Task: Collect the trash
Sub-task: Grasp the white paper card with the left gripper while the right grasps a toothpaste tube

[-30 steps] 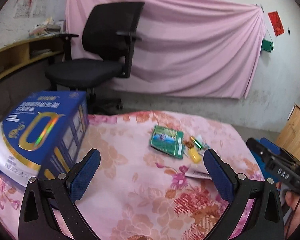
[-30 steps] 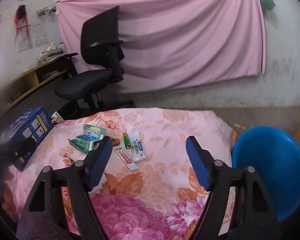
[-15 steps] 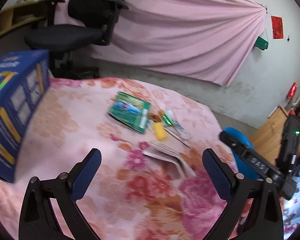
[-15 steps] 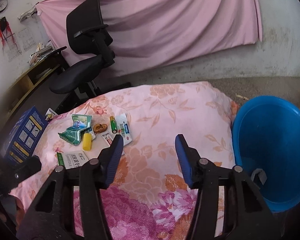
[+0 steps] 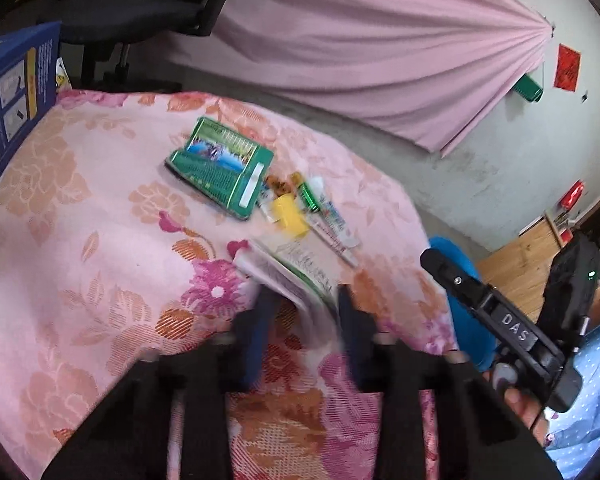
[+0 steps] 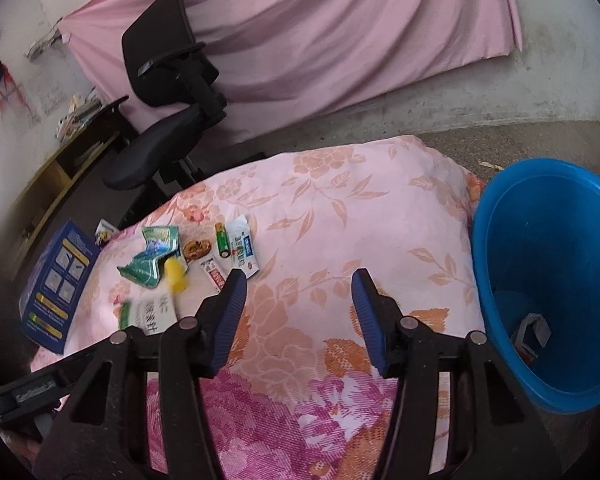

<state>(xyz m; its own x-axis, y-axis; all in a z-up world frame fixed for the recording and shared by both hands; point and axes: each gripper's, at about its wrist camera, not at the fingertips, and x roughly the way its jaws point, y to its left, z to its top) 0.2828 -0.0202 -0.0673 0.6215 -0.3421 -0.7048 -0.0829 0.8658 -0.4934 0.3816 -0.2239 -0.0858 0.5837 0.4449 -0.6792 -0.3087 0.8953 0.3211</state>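
Left wrist view: we see the left gripper [image 5: 304, 316] narrowed around the white packet [image 5: 288, 276]; right gripper [image 6: 298, 300] spread beside the blue bucket [image 6: 540, 208].

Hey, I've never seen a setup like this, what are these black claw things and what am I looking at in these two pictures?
They are two hand-held grippers, one in each of a person's hands, each carrying a fisheye camera that looks along its fingers.

In the left camera's picture, the left gripper has its blue pads around the near edge of a white printed leaflet; blur hides whether they grip it.

In the right camera's picture, the right gripper is open and empty above the floral tablecloth. A blue bucket stands beside the table.

On the cloth lie a green packet, a yellow cap, a green battery and sachets.
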